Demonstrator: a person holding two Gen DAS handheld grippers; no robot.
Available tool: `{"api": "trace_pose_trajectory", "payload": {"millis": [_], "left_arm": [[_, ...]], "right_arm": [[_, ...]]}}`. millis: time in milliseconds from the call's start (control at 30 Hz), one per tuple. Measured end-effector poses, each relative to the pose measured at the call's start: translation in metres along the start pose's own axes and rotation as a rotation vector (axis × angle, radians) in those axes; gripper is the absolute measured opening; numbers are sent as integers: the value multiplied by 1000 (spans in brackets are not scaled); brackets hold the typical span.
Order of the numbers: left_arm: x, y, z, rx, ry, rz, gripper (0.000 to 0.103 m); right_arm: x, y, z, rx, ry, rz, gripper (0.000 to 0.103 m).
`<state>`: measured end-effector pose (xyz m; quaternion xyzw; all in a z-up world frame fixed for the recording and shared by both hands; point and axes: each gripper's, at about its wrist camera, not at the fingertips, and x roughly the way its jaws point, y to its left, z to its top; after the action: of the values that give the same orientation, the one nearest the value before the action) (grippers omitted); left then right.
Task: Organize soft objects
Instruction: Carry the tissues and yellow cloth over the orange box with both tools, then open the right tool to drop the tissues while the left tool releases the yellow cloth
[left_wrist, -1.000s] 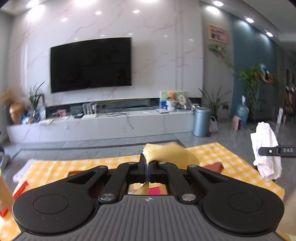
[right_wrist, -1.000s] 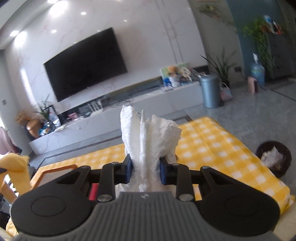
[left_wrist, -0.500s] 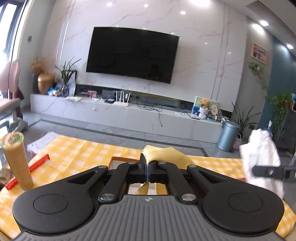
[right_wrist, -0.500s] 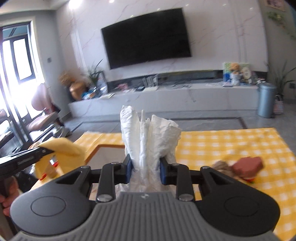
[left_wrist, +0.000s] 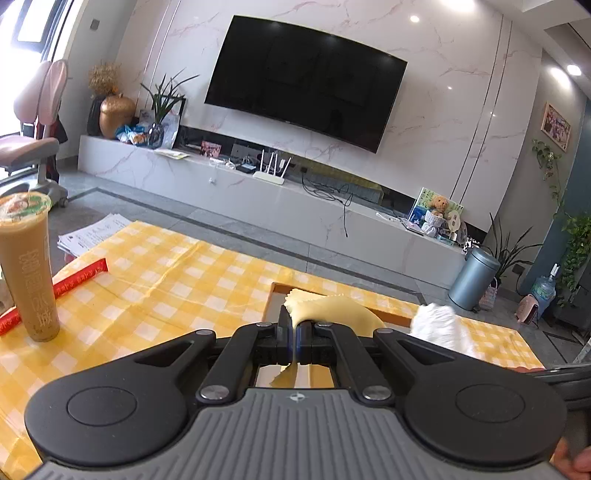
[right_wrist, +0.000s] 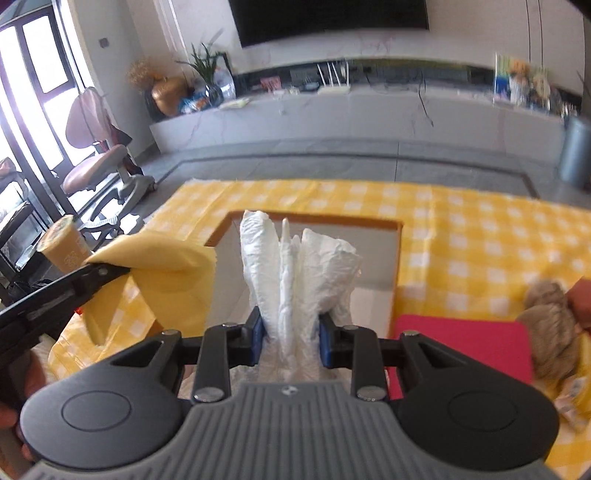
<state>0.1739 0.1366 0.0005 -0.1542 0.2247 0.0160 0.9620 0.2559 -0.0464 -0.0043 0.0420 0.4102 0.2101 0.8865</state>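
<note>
Risk: both loads hang loose above tray (right_wrist: 397, 266); early release or snag on rim drops them onto table (right_wrist: 480, 236).
Left claw (left_wrist: 295, 341): fully closed, pinching yellow cloth (left_wrist: 332, 308) by thin edge, may slip.
Right claw (right_wrist: 290, 338): narrow, clamped on white tissue wad (right_wrist: 295, 266), over tray.

Both grippers now hang over the wooden-edged tray (right_wrist: 397, 254) on the yellow checked tablecloth (right_wrist: 480, 236), instead of out past the tablecloth's right end. The right gripper (right_wrist: 290, 336), with its white cloth (right_wrist: 295, 273), tilts down onto the tray, and a red pad (right_wrist: 461, 343) shows just right of the tray. The left gripper (left_wrist: 294, 341), carrying the yellow cloth (left_wrist: 332, 308), now faces the tray's left edge, with a drink cup (left_wrist: 27, 266) newly in view far left of the tray.
</note>
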Motion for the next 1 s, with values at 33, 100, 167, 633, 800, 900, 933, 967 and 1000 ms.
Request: {"api": "trace_pose_trajectory", "payload": {"millis": [33,100,167,633,800,900,933,967,1000], "left_arm": [[2,3,0,-4,6,3,1],[3,5,-2,-3,12,13,1],[3,6,-3,0,14,22,1],[7,37,3,-64,31,65,2],[12,40,2,-67,50,85,2],[14,38,1,-64,56,89,2],[14,37,0,-61,56,89,2],[14,36,0,-60,54,87,2],[14,35,0,-64,52,83,2]], "right_arm": [[12,2,1,15,21,-1,28],[36,9,1,37,60,-3,28],[57,15,2,63,92,-12,28],[167,46,13,202,172,-26,28],[164,49,12,101,181,-39,76],[143,45,15,48,121,-41,93],[135,45,17,23,105,-43,94],[127,45,18,-2,92,-50,95],[117,44,18,-25,73,-61,97]]}}
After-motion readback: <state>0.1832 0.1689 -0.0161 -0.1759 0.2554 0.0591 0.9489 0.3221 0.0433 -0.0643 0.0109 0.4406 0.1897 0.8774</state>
